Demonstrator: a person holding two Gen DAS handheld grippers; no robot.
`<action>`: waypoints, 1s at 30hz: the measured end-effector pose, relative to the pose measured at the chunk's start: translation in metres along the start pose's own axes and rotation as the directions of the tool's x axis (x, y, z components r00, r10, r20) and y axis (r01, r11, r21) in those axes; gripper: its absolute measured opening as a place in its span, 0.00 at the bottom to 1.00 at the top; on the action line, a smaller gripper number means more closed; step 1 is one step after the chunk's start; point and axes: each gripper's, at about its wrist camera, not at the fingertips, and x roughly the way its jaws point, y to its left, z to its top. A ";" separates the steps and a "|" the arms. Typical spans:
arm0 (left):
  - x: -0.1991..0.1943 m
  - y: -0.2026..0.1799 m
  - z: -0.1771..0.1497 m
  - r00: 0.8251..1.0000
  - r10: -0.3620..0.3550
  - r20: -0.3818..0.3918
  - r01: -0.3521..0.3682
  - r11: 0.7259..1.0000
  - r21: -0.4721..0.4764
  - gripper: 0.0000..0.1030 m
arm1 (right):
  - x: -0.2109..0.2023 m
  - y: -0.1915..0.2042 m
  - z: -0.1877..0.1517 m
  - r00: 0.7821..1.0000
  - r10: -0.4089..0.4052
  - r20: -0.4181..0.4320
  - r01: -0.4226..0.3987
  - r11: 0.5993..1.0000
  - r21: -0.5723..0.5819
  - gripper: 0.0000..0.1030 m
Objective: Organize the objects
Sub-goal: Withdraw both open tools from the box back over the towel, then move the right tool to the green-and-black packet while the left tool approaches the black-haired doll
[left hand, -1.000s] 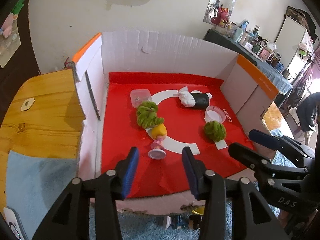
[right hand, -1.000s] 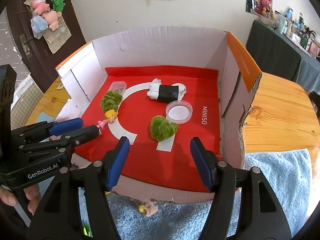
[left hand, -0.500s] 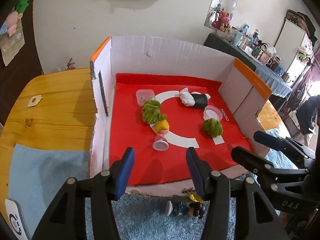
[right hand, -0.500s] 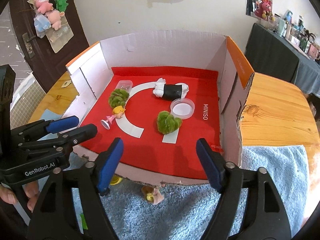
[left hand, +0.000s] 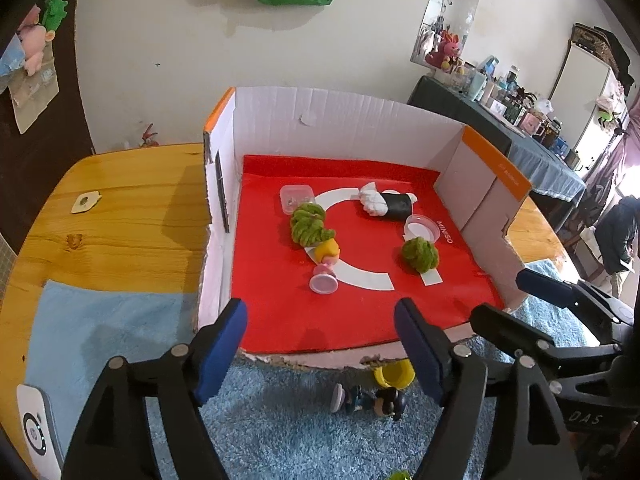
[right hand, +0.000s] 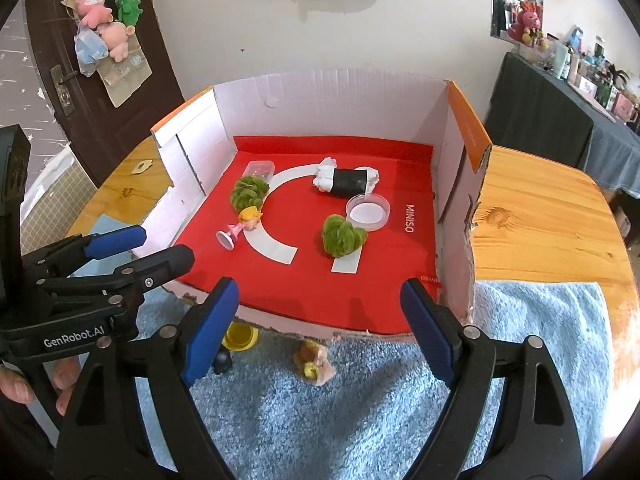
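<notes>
A white cardboard box (left hand: pixel 340 120) (right hand: pixel 320 96) lined in red holds two green plush balls (left hand: pixel 309 224) (left hand: pixel 419 255), a doll with yellow hair (left hand: pixel 326 264) (right hand: pixel 242 226), a black and white roll (left hand: pixel 386 204) (right hand: pixel 346 179), a round lid (right hand: pixel 367 213) and a clear tub (left hand: pixel 295 197). My left gripper (left hand: pixel 320 354) and my right gripper (right hand: pixel 320 324) are both open and empty, in front of the box. On the blue towel (right hand: pixel 360 412) lie a yellow cup (left hand: pixel 394 374) (right hand: pixel 240 338), a dark figurine (left hand: pixel 370 400) and a small tan figurine (right hand: pixel 316 362).
The box stands on a wooden table (left hand: pixel 120 220) (right hand: pixel 540 216). A white device (left hand: pixel 34 426) lies at the towel's left corner. A cluttered side table (left hand: pixel 520 128) stands at the back right, and a door with hung plush toys (right hand: pixel 104 36) at the left.
Both grippers have drawn back from the box and opened wider. The towel, the yellow cup and the figurines in front of the box have come into view.
</notes>
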 end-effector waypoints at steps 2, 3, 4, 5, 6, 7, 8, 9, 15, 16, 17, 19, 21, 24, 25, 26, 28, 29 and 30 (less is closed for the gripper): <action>-0.002 0.000 -0.002 1.000 0.003 0.002 -0.003 1.000 -0.002 0.79 | -0.004 0.001 -0.002 1.000 -0.002 0.003 0.002 1.000 0.000 0.81; -0.003 0.000 -0.003 1.000 0.004 0.003 -0.004 1.000 -0.003 0.80 | -0.005 0.001 -0.003 1.000 -0.002 0.004 0.002 1.000 0.001 0.83; -0.005 0.000 -0.004 1.000 0.005 0.004 -0.005 1.000 -0.004 0.80 | -0.007 0.001 -0.004 1.000 -0.001 0.005 0.001 1.000 0.001 0.85; -0.006 -0.001 -0.005 1.000 0.005 0.004 -0.005 1.000 -0.005 0.80 | -0.009 0.001 -0.006 1.000 -0.001 0.007 0.001 1.000 0.002 0.85; -0.006 -0.001 -0.004 1.000 0.005 0.004 -0.005 1.000 -0.004 0.80 | -0.011 0.001 -0.007 1.000 -0.001 0.009 0.001 1.000 0.001 0.85; -0.005 -0.001 -0.004 1.000 0.006 0.004 -0.006 1.000 -0.004 0.80 | -0.013 0.002 -0.008 1.000 -0.001 0.009 0.001 1.000 0.001 0.85; -0.005 -0.001 -0.004 1.000 0.006 0.004 -0.006 1.000 -0.003 0.80 | -0.014 0.001 -0.009 1.000 0.000 0.009 0.000 1.000 0.001 0.85; -0.006 -0.001 -0.005 1.000 0.008 0.004 -0.008 1.000 -0.003 0.80 | -0.014 0.001 -0.009 1.000 0.000 0.010 0.000 1.000 0.001 0.85; -0.015 -0.003 -0.014 1.000 0.022 0.015 -0.022 1.000 -0.007 0.87 | -0.025 0.002 -0.018 1.000 -0.002 0.018 0.002 1.000 0.002 0.85; -0.017 -0.003 -0.015 1.000 0.022 0.016 -0.022 1.000 -0.009 0.87 | -0.027 0.002 -0.020 1.000 -0.003 0.020 0.003 1.000 0.003 0.85; -0.018 -0.004 -0.017 1.000 0.021 0.016 -0.021 1.000 -0.010 0.87 | -0.029 0.002 -0.021 1.000 -0.003 0.022 0.003 1.000 0.003 0.85; -0.021 -0.004 -0.021 1.000 0.023 0.016 -0.023 1.000 -0.010 0.87 | -0.032 0.003 -0.025 1.000 -0.004 0.022 0.004 1.000 0.002 0.85; -0.022 -0.005 -0.023 1.000 0.021 0.015 -0.021 1.000 -0.009 0.87 | -0.034 0.003 -0.029 1.000 -0.005 0.021 0.005 1.000 0.001 0.85; -0.025 -0.006 -0.027 1.000 0.022 0.014 -0.022 1.000 -0.007 0.87 | -0.037 0.005 -0.034 1.000 -0.008 0.020 0.008 1.000 -0.002 0.85; -0.026 -0.006 -0.030 1.000 0.023 0.014 -0.023 1.000 -0.005 0.87 | -0.038 0.005 -0.036 1.000 -0.009 0.020 0.009 1.000 -0.003 0.85; -0.027 -0.007 -0.032 1.000 0.023 0.014 -0.022 1.000 -0.004 0.87 | -0.039 0.006 -0.038 1.000 -0.009 0.020 0.009 1.000 -0.002 0.85; -0.028 -0.008 -0.037 1.000 0.022 0.014 -0.022 1.000 -0.004 0.87 | -0.041 0.006 -0.041 1.000 -0.009 0.019 0.009 1.000 -0.001 0.85; -0.028 -0.008 -0.036 1.000 0.022 0.014 -0.022 1.000 -0.005 0.87 | -0.041 0.007 -0.041 1.000 -0.010 0.018 0.010 1.000 -0.002 0.85; -0.028 -0.008 -0.037 1.000 0.022 0.013 -0.022 1.000 -0.005 0.87 | -0.042 0.007 -0.044 1.000 -0.011 0.017 0.011 1.000 -0.003 0.85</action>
